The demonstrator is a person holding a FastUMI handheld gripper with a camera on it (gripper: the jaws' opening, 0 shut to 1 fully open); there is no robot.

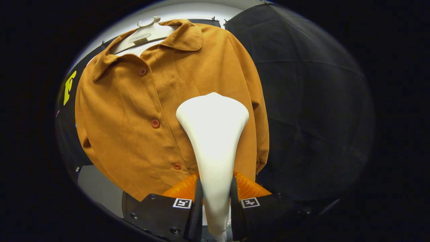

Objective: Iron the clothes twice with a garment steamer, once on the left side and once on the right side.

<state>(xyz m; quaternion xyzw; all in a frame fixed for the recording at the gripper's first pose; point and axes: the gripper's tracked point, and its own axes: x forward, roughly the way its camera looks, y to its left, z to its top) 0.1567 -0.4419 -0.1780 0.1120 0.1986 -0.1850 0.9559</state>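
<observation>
We have the claw (216, 201) clamped on the narrow handle of the white garment steamer (213, 134), both fingers pressing its sides, and the steamer's wide head rises straight ahead of the fingers, up against the front of the mustard-brown shirt (134, 134). The shirt hangs on a white hanger (147, 33) in front of the booth's dark cloth wall, buttons (155, 123) running down just beside the steamer head on our left. Now, what could trip us up here? We judge the grip to be low on a smooth, tapering handle, so a firm push into the cloth could twist the head or let it slide between the fingers. The shirt hangs free, too, so pressing hard may swing it away on the hanger rather than flatten it. And the head sits near the placket: drifting across could catch a button or bunch the fabric, and could blur which side we are actually covering. We cannot tell whether the head truly touches the cloth.
</observation>
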